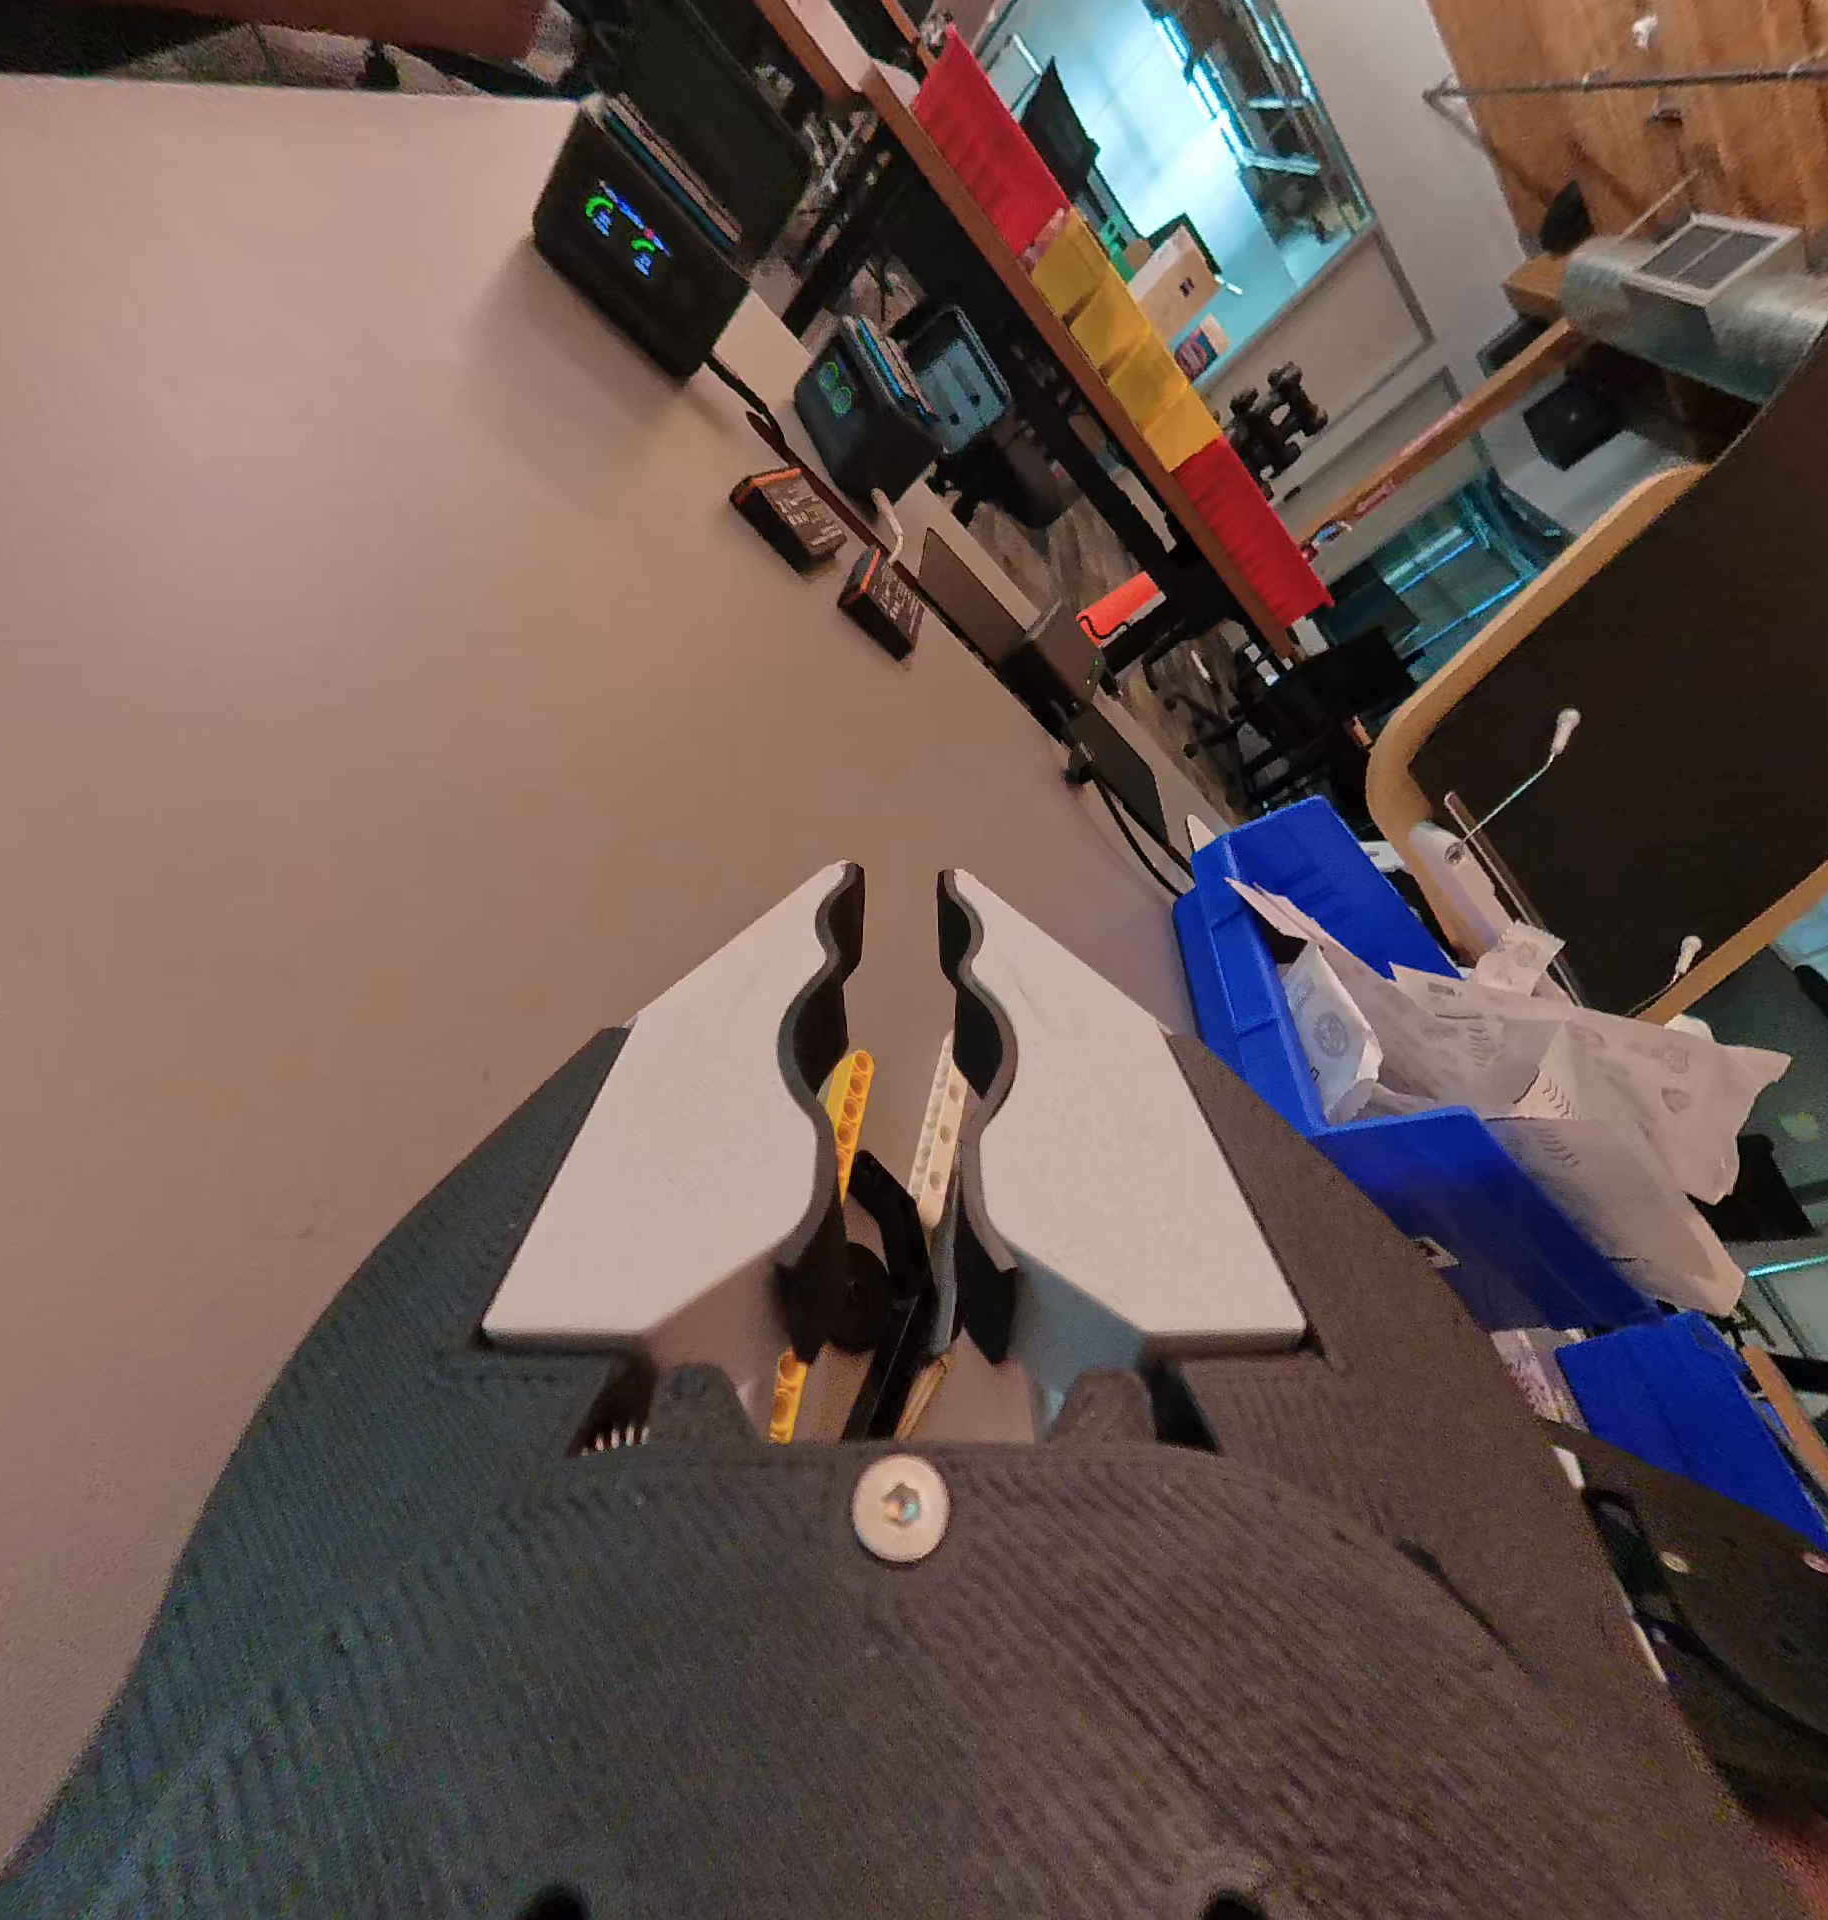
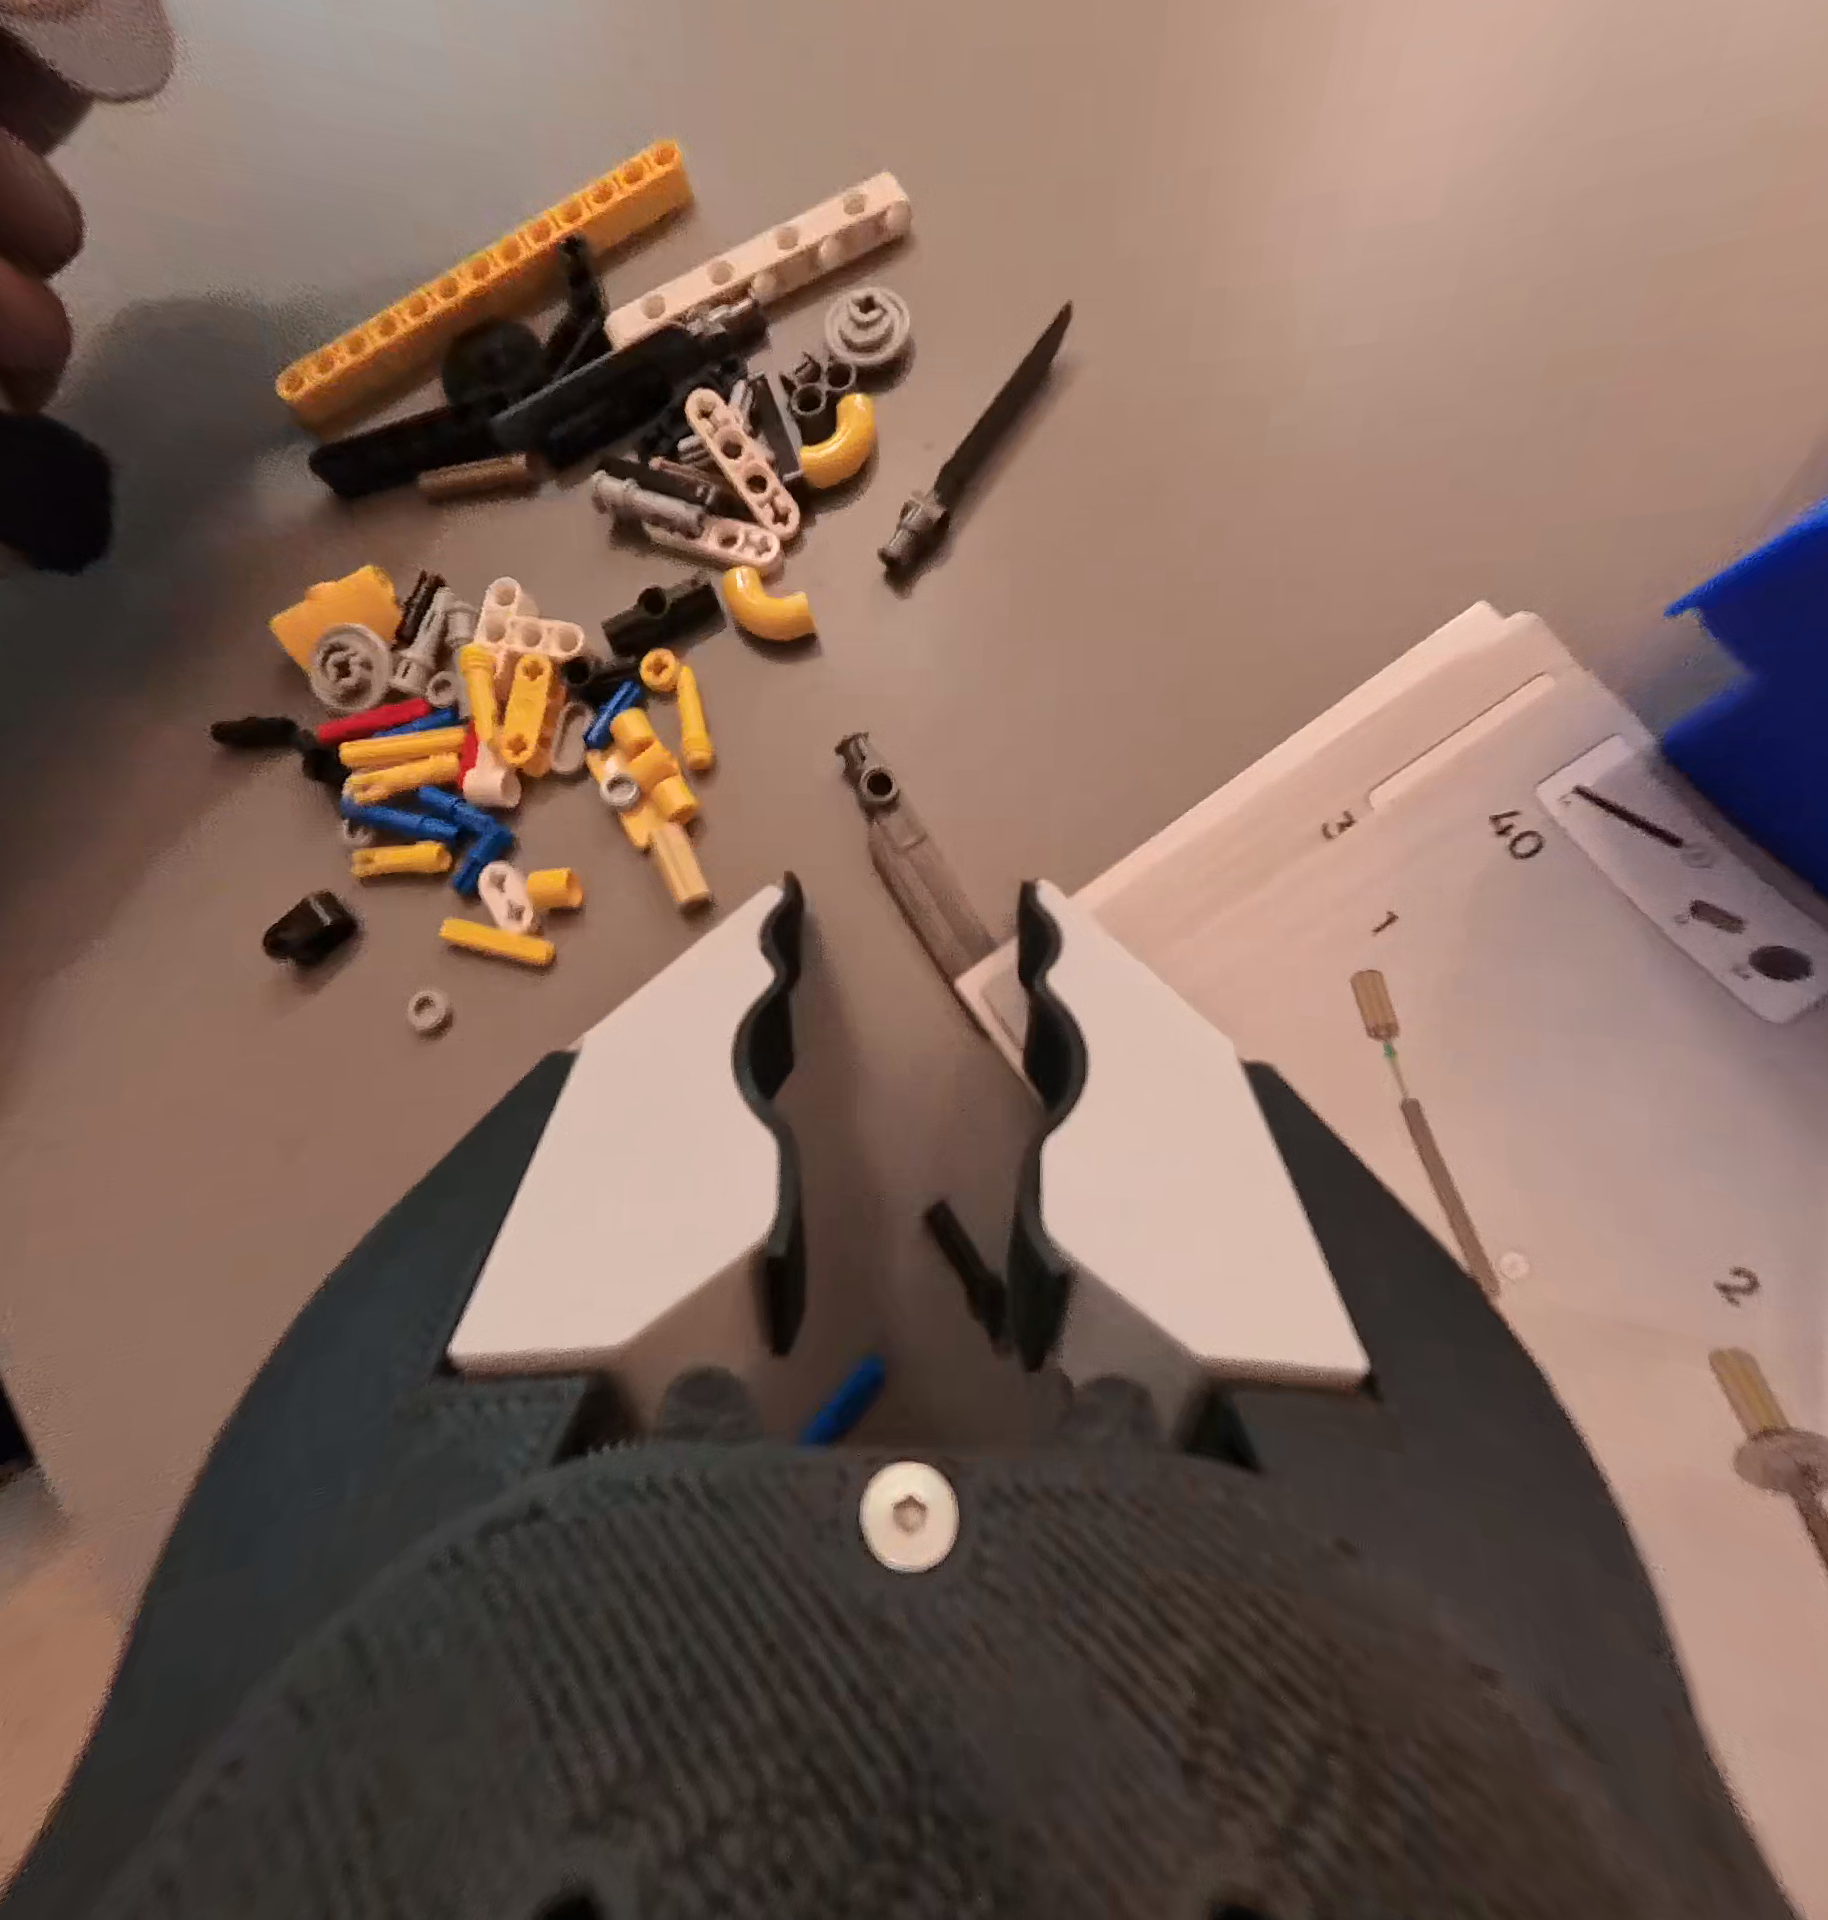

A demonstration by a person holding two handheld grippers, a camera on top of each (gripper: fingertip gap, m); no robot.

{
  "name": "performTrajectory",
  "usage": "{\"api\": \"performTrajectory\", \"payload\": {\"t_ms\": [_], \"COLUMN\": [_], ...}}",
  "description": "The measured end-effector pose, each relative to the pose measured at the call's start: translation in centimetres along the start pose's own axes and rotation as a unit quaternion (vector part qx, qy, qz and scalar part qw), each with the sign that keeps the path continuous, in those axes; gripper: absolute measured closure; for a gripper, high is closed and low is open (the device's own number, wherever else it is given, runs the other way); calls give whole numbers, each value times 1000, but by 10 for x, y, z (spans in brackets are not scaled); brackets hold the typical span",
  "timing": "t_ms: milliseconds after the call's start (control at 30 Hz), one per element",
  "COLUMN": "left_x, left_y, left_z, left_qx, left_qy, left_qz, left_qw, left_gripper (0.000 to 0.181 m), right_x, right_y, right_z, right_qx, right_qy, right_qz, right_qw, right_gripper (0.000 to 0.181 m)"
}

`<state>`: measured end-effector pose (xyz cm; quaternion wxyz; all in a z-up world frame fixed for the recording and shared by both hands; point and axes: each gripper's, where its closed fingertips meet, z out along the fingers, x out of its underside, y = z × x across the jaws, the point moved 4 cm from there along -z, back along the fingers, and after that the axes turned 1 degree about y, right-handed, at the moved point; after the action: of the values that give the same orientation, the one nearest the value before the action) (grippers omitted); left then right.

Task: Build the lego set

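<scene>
Both sets of jaws stand parted with nothing held. Between the left gripper's (image 1: 899, 883) jaws, lower down, a yellow beam (image 1: 850, 1101), a white beam (image 1: 941, 1122) and a black part (image 1: 874, 1247) show; whether they lie on the counter (image 1: 266, 623) below is unclear. A blue bin (image 1: 1409, 1132) of papers stands to the right. The right gripper (image 2: 910, 904) hangs over loose lego pieces (image 2: 536, 748) on the counter, a grey axle (image 2: 915, 873) just ahead of it, an instruction booklet (image 2: 1512, 1091) to its right.
</scene>
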<state>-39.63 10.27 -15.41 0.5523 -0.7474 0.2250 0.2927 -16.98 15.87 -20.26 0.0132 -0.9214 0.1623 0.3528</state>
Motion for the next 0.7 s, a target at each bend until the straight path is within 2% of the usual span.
{"api": "performTrajectory", "payload": {"t_ms": [67,133,333,433,533,633,700], "left_x": [-3,-5,-1,0,-1,-2,-1], "left_y": [2,3,0,0,1,2,0], "left_z": [-2,-3,0,0,-1,-1,-1], "left_qx": [4,8,8,4,3,4,6], "left_qy": [-6,-10,-1,0,-3,-5,-2], "left_qz": [-11,-21,-14,-9,-10,-13,-12], "left_qw": [1000,1000,1000,1000,1000,1000,1000], "left_gripper": [168,168,168,168,168,168,168], "right_x": [-4,-7,-29,-36,-40,-34,-23], "right_y": [-1,2,22,29,24,13,6], "right_z": [4,8,20,23,14,4,3], "right_qx": [-6,-18,-32,-35,-11,4,10], "right_qy": [0,3,-18,-21,-39,-41,-17], "right_qz": [11,18,-8,-19,-28,-11,10], "right_qw": [1000,1000,999,999,999,999,1000], "right_gripper": [158,168,179,175,169,167,166]}}
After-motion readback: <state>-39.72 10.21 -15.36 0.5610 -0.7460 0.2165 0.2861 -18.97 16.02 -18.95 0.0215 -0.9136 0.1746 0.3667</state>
